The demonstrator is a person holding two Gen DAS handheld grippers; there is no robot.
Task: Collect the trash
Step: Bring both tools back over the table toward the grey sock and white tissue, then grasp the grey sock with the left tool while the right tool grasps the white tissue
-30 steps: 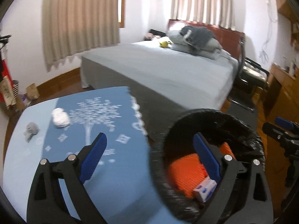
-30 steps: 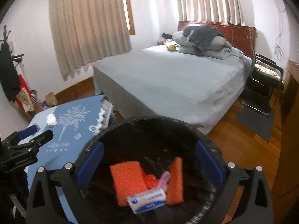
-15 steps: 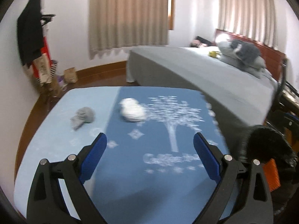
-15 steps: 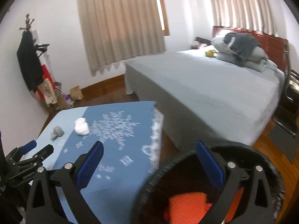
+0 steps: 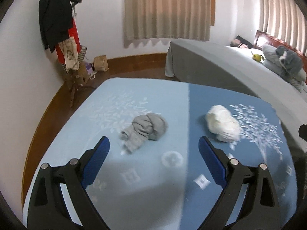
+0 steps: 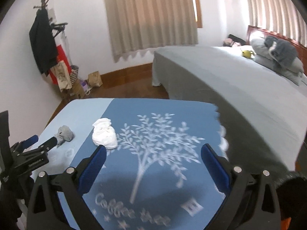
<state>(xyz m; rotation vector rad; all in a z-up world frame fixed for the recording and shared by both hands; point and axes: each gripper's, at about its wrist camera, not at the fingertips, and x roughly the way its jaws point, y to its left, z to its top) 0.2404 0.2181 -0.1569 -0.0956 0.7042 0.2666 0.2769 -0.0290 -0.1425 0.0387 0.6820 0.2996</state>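
Note:
A grey crumpled wad [image 5: 145,129] lies on the light blue half of the tablecloth [image 5: 134,180], just beyond my left gripper [image 5: 154,147], which is open and empty. A white crumpled wad [image 5: 222,125] lies to its right on the darker blue half. In the right wrist view the white wad [image 6: 104,134] sits just past the left fingertip of my right gripper [image 6: 153,154], also open and empty. The grey wad [image 6: 64,133] touches the left gripper's fingertips [image 6: 52,140]. The black bin's rim [image 6: 291,197] shows at the lower right.
A grey bed [image 6: 239,80] with pillows stands right of the table. A coat rack with dark clothes [image 5: 54,19] and bags [image 5: 100,63] on the wooden floor stand by the far wall. The table's lace edge [image 6: 223,134] faces the bed.
Both grippers have swung left, away from the black bin and over the table. The left gripper has closed in on the grey wad. The bin has slid nearly out of both views.

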